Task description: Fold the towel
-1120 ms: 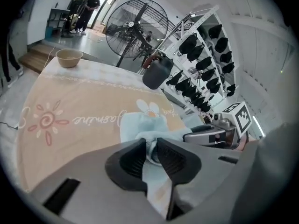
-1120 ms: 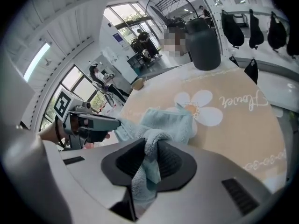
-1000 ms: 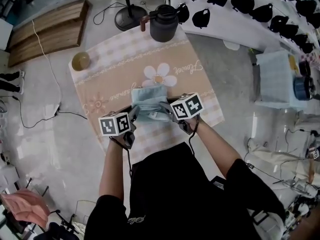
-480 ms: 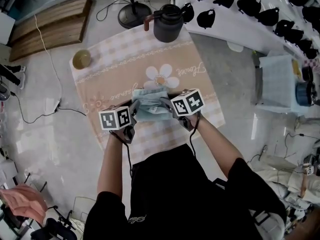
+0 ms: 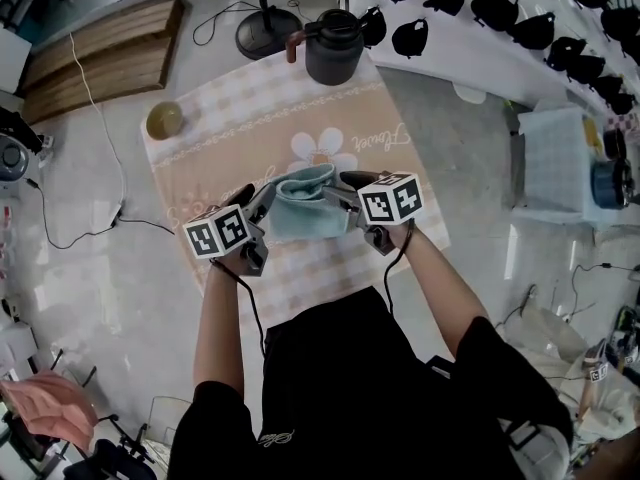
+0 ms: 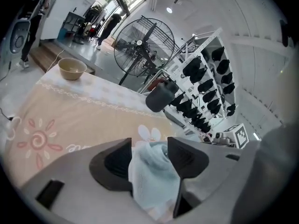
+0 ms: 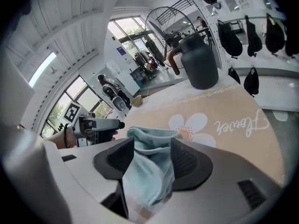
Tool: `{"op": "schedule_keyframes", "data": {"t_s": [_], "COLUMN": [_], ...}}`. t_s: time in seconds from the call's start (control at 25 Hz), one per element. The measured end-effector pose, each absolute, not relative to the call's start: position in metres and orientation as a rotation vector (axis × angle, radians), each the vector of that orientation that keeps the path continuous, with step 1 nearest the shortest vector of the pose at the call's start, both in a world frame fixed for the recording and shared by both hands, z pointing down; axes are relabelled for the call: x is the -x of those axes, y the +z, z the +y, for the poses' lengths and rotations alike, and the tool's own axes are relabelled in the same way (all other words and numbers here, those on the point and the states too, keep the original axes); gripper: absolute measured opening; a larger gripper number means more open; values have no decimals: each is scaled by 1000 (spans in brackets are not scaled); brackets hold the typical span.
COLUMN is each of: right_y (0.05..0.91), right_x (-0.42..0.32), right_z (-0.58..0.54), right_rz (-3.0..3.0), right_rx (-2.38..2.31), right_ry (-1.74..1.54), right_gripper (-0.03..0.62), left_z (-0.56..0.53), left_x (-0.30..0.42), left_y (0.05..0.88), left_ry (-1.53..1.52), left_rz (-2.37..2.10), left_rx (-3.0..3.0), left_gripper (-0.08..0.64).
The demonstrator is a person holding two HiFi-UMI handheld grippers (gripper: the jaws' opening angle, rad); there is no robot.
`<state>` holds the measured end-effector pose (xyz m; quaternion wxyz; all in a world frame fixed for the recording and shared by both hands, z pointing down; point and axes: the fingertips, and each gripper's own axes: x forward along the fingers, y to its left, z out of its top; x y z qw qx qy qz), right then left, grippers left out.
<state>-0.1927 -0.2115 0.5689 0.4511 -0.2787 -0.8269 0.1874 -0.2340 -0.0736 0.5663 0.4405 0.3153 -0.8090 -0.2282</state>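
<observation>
A light blue towel (image 5: 300, 208) lies folded in a small bundle on the pink checked tablecloth (image 5: 250, 118), just below its white flower print. My left gripper (image 5: 258, 200) is at the towel's left edge and my right gripper (image 5: 340, 186) at its right edge. Both pairs of jaws have just been opening and now stand wide. In the left gripper view the towel (image 6: 154, 171) fills the gap of the left gripper (image 6: 149, 143); in the right gripper view the towel (image 7: 149, 167) hangs loosely in the gap of the right gripper (image 7: 152, 141). The pads do not pinch it.
A dark grey pitcher (image 5: 333, 48) stands at the cloth's far edge and a tan bowl (image 5: 164, 120) at its far left corner. A fan base (image 5: 268, 18) and a wooden pallet (image 5: 100, 53) lie on the floor beyond. A white shelf with black items (image 5: 480, 8) runs along the right.
Both grippers were shut on the bunched towel, close together. Now their jaws are wide, the left has shifted left and the right has shifted right, and the towel lies smoother between them.
</observation>
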Motion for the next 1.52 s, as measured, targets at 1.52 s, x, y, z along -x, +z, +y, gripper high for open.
{"op": "schedule_keyframes", "data": {"t_s": [1.52], "right_y": [554], "right_x": [14], "right_z": [-40], "right_rz": [-2202], "right_rx": [749], "right_ry": [-20], "right_gripper": [2], "left_z": [62], "left_x": [5], "left_y": [553], "left_ry": [-147], "left_rz": [-2170], "left_rx": [-689], "left_gripper": [5]}}
